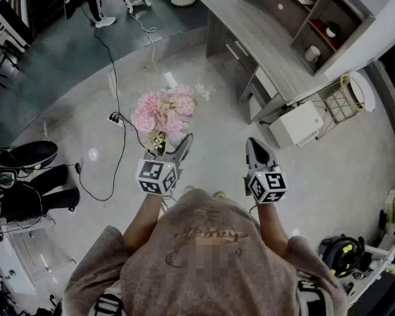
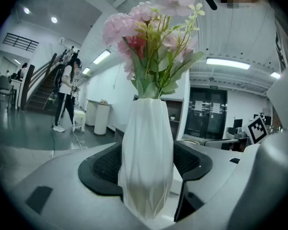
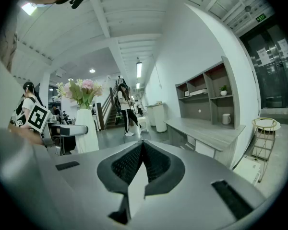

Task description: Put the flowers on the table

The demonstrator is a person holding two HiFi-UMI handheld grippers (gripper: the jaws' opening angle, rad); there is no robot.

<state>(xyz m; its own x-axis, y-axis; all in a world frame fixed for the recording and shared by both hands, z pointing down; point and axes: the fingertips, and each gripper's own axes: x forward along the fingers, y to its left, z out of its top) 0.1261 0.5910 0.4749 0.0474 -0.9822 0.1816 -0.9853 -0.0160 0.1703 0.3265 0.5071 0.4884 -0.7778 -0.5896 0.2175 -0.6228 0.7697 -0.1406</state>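
A white faceted vase [image 2: 146, 128] with pink flowers [image 2: 153, 28] stands upright between the black pads [image 2: 103, 164] of my left gripper [image 2: 146, 176], which is shut on it at its widest. In the head view the flowers [image 1: 166, 110] hide the vase just beyond my left gripper [image 1: 171, 147], above the floor. My right gripper [image 1: 255, 145] is beside it, to the right, with nothing in it. Its jaws meet at the tip, so my right gripper [image 3: 141, 152] is shut. The right gripper view shows the vase [image 3: 86, 128] at its left. The grey table [image 1: 270, 51] lies ahead to the right.
A black cable and power strip [image 1: 115, 118] run across the floor by the flowers. A white box [image 1: 296, 124] and a wire stool [image 1: 342, 97] stand at the table's near end. A cup [image 1: 312, 52] sits in the shelf. A person [image 2: 67, 95] walks far off; another sits at left [image 1: 26, 176].
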